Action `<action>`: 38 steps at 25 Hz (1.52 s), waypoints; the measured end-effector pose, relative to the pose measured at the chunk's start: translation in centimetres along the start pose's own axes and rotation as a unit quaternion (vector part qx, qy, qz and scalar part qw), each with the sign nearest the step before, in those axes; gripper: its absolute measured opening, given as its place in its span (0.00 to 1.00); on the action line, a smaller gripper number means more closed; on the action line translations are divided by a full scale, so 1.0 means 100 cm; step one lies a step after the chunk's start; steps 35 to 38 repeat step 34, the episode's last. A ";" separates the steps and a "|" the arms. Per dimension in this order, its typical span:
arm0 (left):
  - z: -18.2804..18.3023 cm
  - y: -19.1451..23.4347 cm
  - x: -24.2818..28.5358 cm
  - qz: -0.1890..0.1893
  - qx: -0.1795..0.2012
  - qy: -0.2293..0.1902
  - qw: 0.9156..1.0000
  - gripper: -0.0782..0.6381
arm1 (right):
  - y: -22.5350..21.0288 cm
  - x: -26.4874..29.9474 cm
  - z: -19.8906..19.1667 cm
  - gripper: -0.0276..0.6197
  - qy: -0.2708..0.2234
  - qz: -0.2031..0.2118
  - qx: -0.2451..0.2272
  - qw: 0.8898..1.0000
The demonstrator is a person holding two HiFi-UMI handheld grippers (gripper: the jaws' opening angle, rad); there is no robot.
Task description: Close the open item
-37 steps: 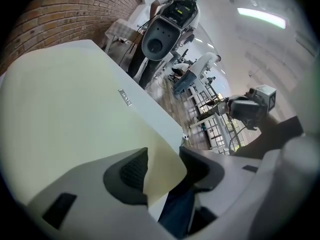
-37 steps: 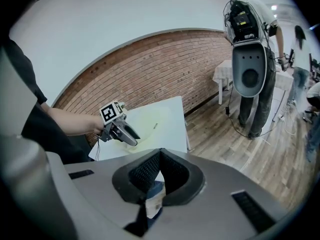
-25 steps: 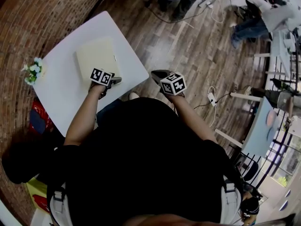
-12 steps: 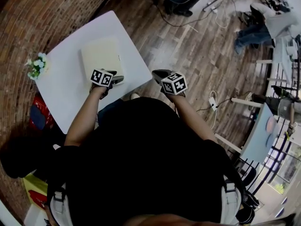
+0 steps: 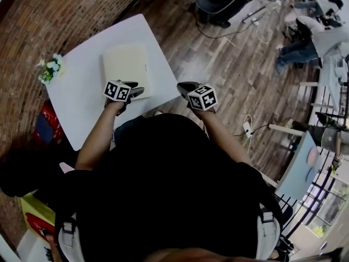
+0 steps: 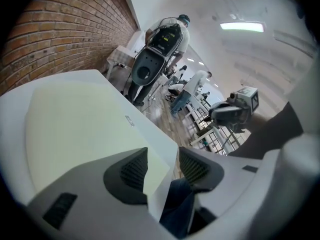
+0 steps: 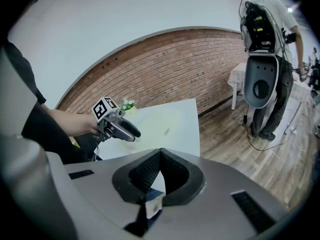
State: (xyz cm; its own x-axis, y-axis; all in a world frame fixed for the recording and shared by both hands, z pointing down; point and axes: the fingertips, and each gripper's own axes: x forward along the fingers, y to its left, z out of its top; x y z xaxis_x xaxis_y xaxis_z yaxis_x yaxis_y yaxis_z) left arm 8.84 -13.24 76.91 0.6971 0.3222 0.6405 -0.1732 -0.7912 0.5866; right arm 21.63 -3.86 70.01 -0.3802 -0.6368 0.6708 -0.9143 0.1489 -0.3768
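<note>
The left gripper [image 5: 136,89] hangs at the worktop's [image 5: 82,91] near edge, at centre left of the head view. Its jaws are apart and closing, with nothing pressed between them; the gap shows only the worktop edge. The right gripper [image 5: 182,86] is off the worktop over the floor, its jaw tips together and holding nothing. The cream case [image 5: 126,63] lies flat on the worktop in the upper left of the head view, just beyond the left gripper and untouched. In the left gripper view the gripper's body cuts off its near edge. Its small tab [image 6: 129,120] is too small to read.
</note>
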 end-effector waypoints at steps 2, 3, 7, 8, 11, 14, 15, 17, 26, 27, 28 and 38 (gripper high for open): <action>0.006 -0.002 -0.009 0.000 0.003 -0.020 1.000 0.37 | 0.003 0.001 0.004 0.07 0.001 0.003 -0.006 1.000; 0.008 -0.002 -0.013 0.001 0.004 -0.030 1.000 0.35 | 0.005 0.002 0.006 0.07 0.002 0.005 -0.009 1.000; 0.017 0.000 -0.031 0.010 0.005 -0.056 0.998 0.32 | 0.008 0.009 0.012 0.07 0.001 0.011 -0.015 1.000; 0.018 0.001 -0.035 0.014 0.006 -0.060 0.998 0.32 | 0.009 0.010 0.014 0.07 0.000 0.013 -0.016 1.000; 0.023 0.006 -0.047 0.031 0.006 -0.076 0.997 0.30 | 0.012 0.013 0.020 0.07 -0.002 0.020 -0.022 1.000; 0.028 0.002 -0.060 0.036 0.009 -0.094 0.995 0.28 | 0.015 0.017 0.028 0.07 -0.004 0.027 -0.028 0.999; 0.030 0.001 -0.065 0.037 0.010 -0.098 0.994 0.28 | 0.015 0.019 0.030 0.07 -0.004 0.028 -0.030 0.999; 0.034 -0.002 -0.074 0.043 0.015 -0.107 0.993 0.26 | 0.017 0.022 0.036 0.07 -0.005 0.033 -0.035 0.999; 0.053 -0.012 -0.116 0.067 0.028 -0.152 0.986 0.22 | 0.026 0.036 0.061 0.07 -0.009 0.051 -0.056 0.997; 0.054 -0.012 -0.120 0.071 0.029 -0.157 0.985 0.21 | 0.027 0.038 0.064 0.07 -0.010 0.053 -0.058 0.997; 0.055 -0.012 -0.124 0.073 0.028 -0.162 0.984 0.20 | 0.028 0.040 0.067 0.07 -0.011 0.055 -0.061 0.997; 0.061 -0.017 -0.151 0.079 0.026 -0.194 0.977 0.17 | 0.035 0.049 0.080 0.07 -0.015 0.060 -0.073 0.995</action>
